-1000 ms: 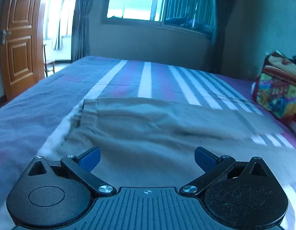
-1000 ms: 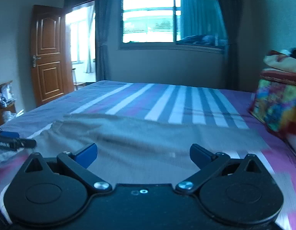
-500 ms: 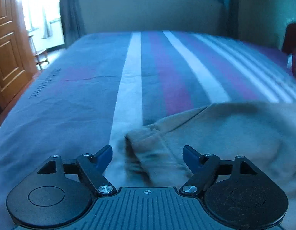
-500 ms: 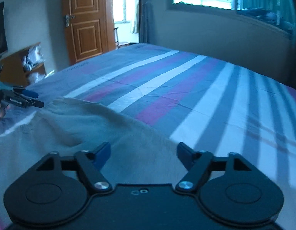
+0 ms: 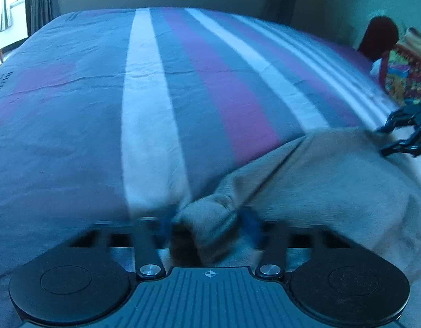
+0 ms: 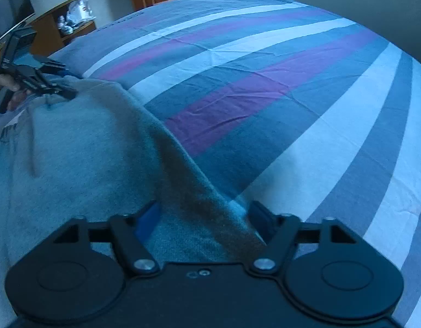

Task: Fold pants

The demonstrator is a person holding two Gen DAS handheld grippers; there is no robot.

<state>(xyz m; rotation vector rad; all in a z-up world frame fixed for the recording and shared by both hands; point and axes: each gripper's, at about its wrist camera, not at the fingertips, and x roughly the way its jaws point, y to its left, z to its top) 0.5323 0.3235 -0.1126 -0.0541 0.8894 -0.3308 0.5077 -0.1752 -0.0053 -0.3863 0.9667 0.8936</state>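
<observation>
Lying spread on striped bed [image 5: 145,109]: soft, limp grey pants [image 6: 74,150]. Left gripper [image 5: 207,224], just closing, pinching bunched corner; right gripper [image 6: 205,218] narrowing around far edge, apparently not yet pressing. Probably light, floppy; best gripped at hems.

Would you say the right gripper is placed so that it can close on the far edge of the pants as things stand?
Probably yes: the right gripper has just been closing with the edge of the grey pants lying between its blue pads, nothing blocking. The left gripper already pinches its corner.
</observation>
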